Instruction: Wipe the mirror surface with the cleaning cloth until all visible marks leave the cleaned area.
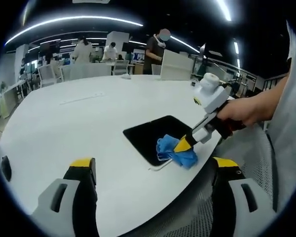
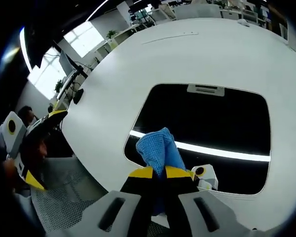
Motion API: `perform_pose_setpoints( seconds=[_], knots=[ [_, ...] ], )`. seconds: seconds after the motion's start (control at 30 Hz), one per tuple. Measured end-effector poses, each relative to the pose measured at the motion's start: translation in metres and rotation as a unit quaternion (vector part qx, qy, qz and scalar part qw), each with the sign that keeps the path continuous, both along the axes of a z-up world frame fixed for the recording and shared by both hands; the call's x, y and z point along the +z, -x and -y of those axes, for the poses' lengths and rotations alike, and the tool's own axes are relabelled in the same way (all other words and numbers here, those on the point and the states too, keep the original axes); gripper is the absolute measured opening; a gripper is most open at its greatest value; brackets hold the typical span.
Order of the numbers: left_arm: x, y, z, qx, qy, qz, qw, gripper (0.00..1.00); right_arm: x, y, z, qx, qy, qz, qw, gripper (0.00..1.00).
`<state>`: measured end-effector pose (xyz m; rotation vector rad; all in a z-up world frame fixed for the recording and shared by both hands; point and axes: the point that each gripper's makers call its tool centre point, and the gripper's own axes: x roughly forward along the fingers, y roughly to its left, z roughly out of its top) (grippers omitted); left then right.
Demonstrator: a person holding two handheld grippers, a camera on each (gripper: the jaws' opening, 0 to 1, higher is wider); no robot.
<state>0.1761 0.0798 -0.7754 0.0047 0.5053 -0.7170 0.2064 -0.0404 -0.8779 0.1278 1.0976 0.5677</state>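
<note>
The wiping step is judged under way as the blue cleaning cloth point(image 2: 160, 148) is clamped in the right gripper point(image 2: 158, 173) fingers and pressed onto the dark mirror point(image 2: 207, 118) on the white bench point(image 1: 89, 118), while the left gripper point(image 1: 155, 170) is held released nearby, and a sweep across the glass is called for next.

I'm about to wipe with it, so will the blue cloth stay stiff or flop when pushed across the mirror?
Likely floppy: the blue cloth bunches in folds above the right tool. Probably light. It may drag rather than slide flat on the mirror.
</note>
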Motion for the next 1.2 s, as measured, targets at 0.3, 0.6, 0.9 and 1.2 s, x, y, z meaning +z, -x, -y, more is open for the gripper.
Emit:
perform_pose_setpoints(
  seconds=[0.3,0.6,0.9,1.2],
  knots=[
    [-0.002,0.000,0.000,-0.001,-0.002,-0.003,1.0000,0.97,0.000,-0.003,0.019,-0.027,-0.008,0.003,0.9996,0.01],
    [-0.002,-0.001,0.000,0.000,0.000,-0.003,1.0000,0.96,0.001,-0.006,0.034,-0.050,-0.012,0.010,0.9986,0.01],
    [-0.002,-0.001,0.000,0.001,0.001,-0.003,1.0000,0.96,0.001,-0.008,0.035,-0.056,-0.011,0.014,0.9983,0.01],
    [-0.001,0.002,0.004,-0.006,0.009,-0.011,0.9999,0.98,0.001,-0.016,0.033,-0.049,0.001,0.029,0.9984,0.01]
  ],
)
